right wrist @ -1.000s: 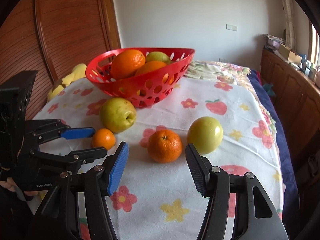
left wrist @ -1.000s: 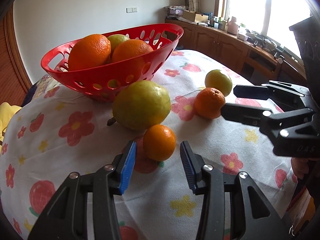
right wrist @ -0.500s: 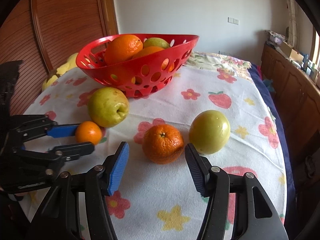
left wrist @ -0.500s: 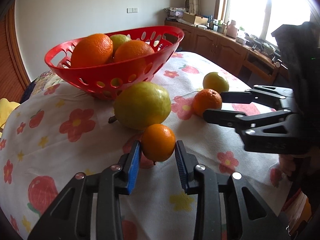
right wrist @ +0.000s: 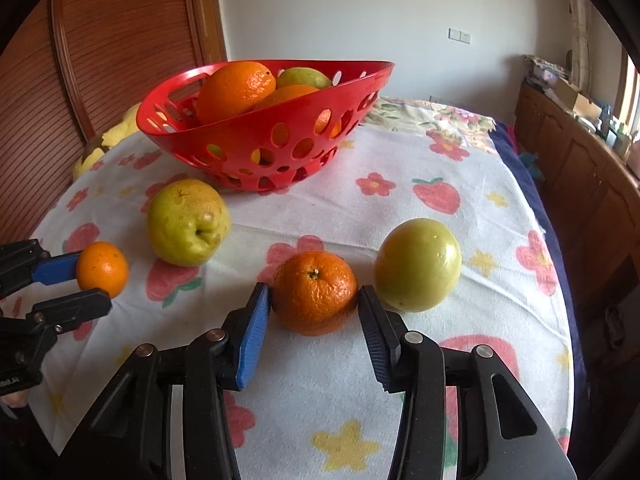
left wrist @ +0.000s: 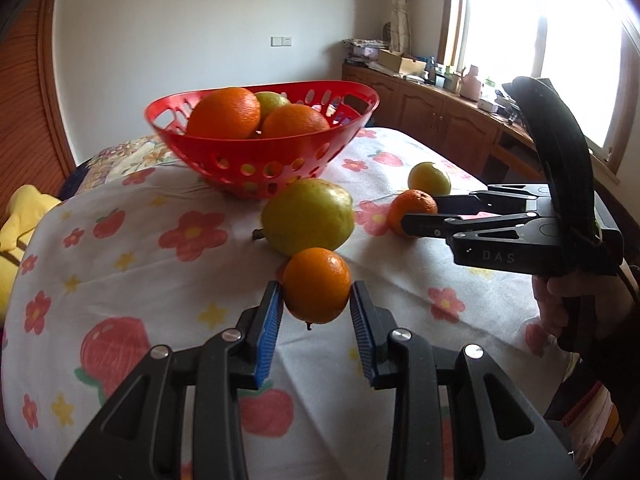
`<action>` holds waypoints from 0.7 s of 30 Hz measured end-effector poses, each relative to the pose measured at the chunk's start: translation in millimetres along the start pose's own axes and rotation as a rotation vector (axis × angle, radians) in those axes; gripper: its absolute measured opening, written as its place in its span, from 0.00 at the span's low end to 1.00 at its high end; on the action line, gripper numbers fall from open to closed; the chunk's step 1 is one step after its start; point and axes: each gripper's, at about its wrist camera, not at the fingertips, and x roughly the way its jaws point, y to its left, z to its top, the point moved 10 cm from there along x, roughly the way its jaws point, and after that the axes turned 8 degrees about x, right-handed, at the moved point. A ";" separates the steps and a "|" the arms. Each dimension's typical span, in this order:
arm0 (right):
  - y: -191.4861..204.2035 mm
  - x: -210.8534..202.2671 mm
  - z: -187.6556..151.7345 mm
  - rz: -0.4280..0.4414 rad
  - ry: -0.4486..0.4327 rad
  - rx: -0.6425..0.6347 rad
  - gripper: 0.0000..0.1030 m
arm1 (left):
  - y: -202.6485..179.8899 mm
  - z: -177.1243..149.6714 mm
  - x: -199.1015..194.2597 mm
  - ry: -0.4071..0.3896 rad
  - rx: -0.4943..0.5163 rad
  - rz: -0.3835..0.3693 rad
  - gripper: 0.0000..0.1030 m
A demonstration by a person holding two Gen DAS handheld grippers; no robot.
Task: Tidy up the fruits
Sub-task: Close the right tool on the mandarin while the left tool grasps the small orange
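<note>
My left gripper (left wrist: 317, 303) is shut on a small orange (left wrist: 317, 285) and holds it just above the cloth; it also shows in the right wrist view (right wrist: 103, 268). My right gripper (right wrist: 314, 300) is shut on a larger orange (right wrist: 315, 292) that rests on the cloth; that orange also shows in the left wrist view (left wrist: 412, 210). A red basket (right wrist: 276, 136) at the back holds two oranges and a green fruit. A yellow-green pear (right wrist: 188, 222) and a round green fruit (right wrist: 418, 264) lie on the cloth.
The table has a white cloth (right wrist: 400, 208) printed with flowers and strawberries. A wooden sideboard (left wrist: 440, 116) with clutter stands under the window at right. A wooden wall panel (right wrist: 120, 40) and a yellow cushion (left wrist: 20, 220) are at left.
Both grippers have closed: the left on the small orange, which has risen slightly off the cloth, the right on the larger orange after moving forward around it.
</note>
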 end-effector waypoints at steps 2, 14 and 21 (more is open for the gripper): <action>1.5 -1.4 -1.0 0.009 -0.004 0.003 0.44 | 3.0 -2.2 -1.4 -0.002 -0.008 0.007 0.32; 12.3 -29.3 -20.2 0.088 -0.049 0.059 0.44 | 13.2 -11.8 -7.9 -0.007 -0.025 0.020 0.32; 23.4 -36.6 -32.7 0.097 -0.037 0.036 0.44 | 10.2 -7.9 -11.6 -0.016 -0.015 0.026 0.32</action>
